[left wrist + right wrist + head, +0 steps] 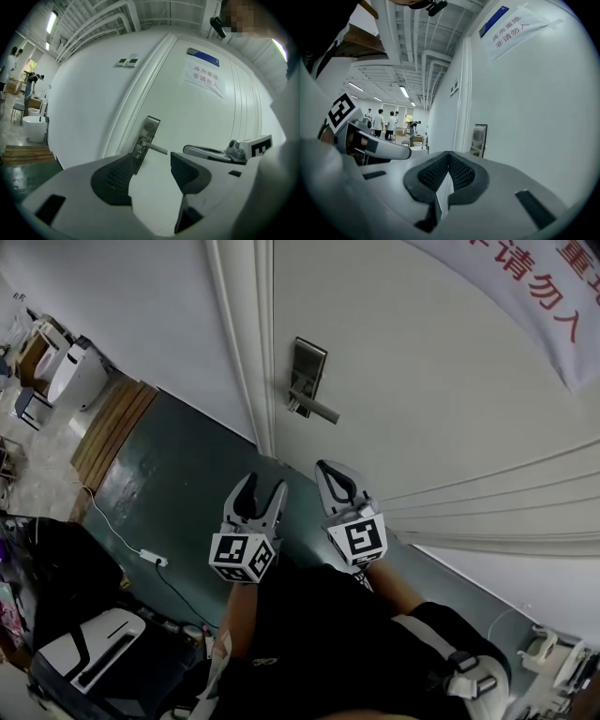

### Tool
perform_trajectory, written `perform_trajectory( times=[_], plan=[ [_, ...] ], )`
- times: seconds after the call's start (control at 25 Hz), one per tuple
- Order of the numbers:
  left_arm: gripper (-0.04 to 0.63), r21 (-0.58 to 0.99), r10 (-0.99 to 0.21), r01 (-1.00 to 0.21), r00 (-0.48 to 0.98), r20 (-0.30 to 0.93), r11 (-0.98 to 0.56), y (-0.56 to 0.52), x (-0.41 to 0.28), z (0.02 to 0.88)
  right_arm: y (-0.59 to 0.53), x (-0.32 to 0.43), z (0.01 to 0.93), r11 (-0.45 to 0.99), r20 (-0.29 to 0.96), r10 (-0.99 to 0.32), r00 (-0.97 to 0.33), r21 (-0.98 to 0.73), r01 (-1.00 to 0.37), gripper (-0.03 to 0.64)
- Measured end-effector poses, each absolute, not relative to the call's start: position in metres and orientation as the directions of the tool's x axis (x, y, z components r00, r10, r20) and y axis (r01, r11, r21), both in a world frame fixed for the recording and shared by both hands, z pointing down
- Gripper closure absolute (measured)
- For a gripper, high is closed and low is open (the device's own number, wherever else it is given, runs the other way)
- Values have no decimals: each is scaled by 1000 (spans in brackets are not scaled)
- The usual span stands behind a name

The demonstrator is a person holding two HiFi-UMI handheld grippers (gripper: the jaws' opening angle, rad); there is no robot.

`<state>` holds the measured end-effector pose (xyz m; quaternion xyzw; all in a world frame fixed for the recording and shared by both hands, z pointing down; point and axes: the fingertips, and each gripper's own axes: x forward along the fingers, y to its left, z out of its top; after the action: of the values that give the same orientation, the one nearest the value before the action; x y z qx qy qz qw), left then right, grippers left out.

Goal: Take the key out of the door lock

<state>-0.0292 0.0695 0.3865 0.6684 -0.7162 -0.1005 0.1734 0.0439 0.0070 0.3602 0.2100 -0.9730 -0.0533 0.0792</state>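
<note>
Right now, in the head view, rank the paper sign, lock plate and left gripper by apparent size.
1. Paper sign, though the frame crops it.
2. Left gripper, enlarged by nearness to the camera.
3. Lock plate.

The door lock [307, 379] sits on the door [441, 409], near its left edge. The left gripper [263, 484] is lower than the lock and apart from it, and the right gripper [328, 471] is just right of that one. A paper sign [539, 296] is on the door, up and far right of the lock. Wooden boards [112, 427] lie on the floor, well left of the lock.
</note>
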Motion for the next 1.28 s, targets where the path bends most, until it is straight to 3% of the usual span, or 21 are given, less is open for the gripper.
perform_trajectory(
  times=[0.68, 1.28],
  plan=[
    [352, 476, -981, -873, 167, 100, -100, 12, -85, 408, -19, 5, 370, 808, 190, -588, -786, 166, -565, 607],
    [353, 527, -967, -843, 210, 143, -105, -42, -77, 435, -67, -3, 370, 816, 184, -577, -796, 168, -553, 607]
  ],
)
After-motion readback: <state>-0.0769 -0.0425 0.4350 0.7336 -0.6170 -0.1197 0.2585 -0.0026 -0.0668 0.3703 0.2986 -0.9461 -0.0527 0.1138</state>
